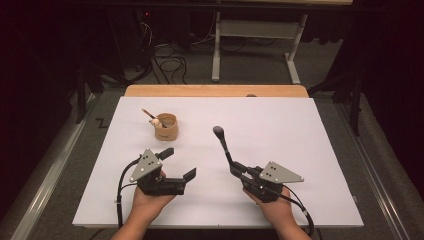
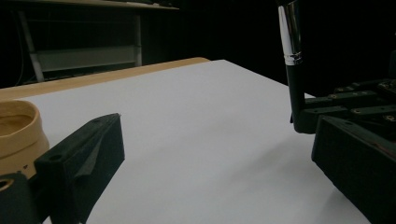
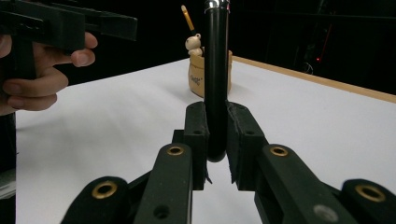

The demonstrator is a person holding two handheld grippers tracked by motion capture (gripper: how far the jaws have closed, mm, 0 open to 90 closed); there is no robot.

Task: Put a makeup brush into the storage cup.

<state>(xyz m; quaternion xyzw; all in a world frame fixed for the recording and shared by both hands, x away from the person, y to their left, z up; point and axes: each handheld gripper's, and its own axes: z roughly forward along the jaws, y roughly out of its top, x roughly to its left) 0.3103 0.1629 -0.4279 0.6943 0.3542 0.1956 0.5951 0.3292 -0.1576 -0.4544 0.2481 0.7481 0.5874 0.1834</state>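
A: The right gripper (image 1: 234, 169) is clamping the black handle of a makeup brush (image 1: 223, 144); in the right gripper view the jaws are pressing on the handle's rounded end from both sides, and the brush (image 3: 216, 79) is standing up between them.

B: From the high view I'm seeing what that close shot is cutting off: the dark bristle head is pointing away from the person, over the white table (image 1: 280, 130).

A: And the left gripper (image 1: 178, 162)?

B: Its jaws are standing wide apart with nothing between them. A hand (image 1: 150, 200) is holding it near the table's front edge.

A: The left gripper view is catching the brush's silver ferrule (image 2: 293, 58) at its right, and a tan wooden cup (image 2: 18, 135) at its left.

B: The cup (image 1: 166, 126) is sitting well apart from both grippers, farther back on the left. Something with a small bear figure, perhaps a stick, is leaning out of it; it's too small to tell for sure.
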